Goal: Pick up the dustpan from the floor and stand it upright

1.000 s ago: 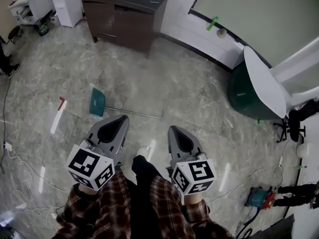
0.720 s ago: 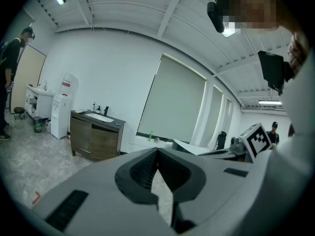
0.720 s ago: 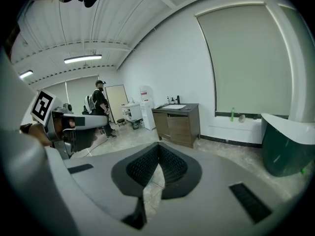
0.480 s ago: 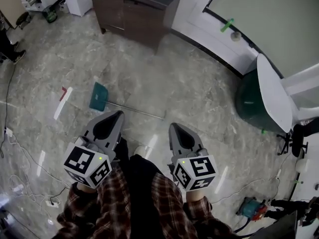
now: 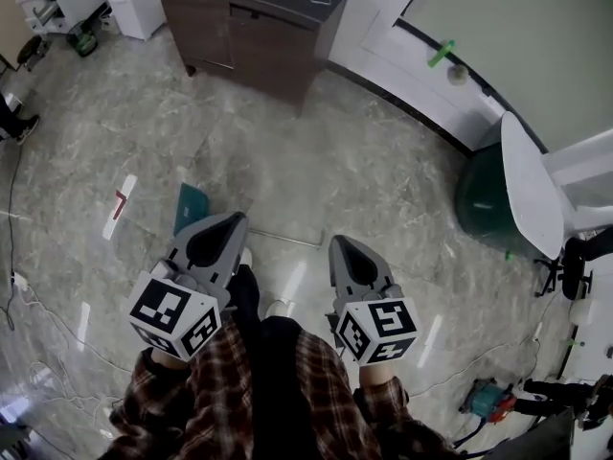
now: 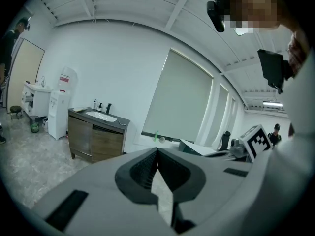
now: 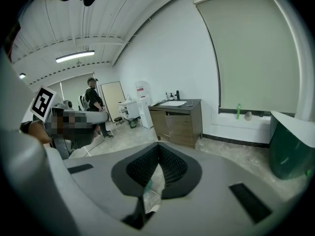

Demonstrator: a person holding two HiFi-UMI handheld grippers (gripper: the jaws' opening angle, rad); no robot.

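Note:
The teal dustpan (image 5: 189, 206) lies flat on the marble floor in the head view. Its thin metal handle (image 5: 287, 241) runs off to the right along the floor. My left gripper (image 5: 235, 220) is held above the floor with its tip just right of the pan, and its body hides the pan's near corner. It is shut and holds nothing (image 6: 157, 150). My right gripper (image 5: 339, 242) hovers a little past the handle's free end. It is shut and empty too (image 7: 158, 145). Neither gripper touches the dustpan.
A brown vanity cabinet (image 5: 254, 27) with a sink stands against the far wall. A green bin with a white lid (image 5: 498, 199) is at the right. A red-and-white strip (image 5: 119, 206) lies left of the dustpan. Cables (image 5: 29, 295) trail at the left.
Both grippers and the person have moved forward across the floor. The dustpan now sits closer, partly behind the left gripper's tip. Both grippers' jaws look unchanged.

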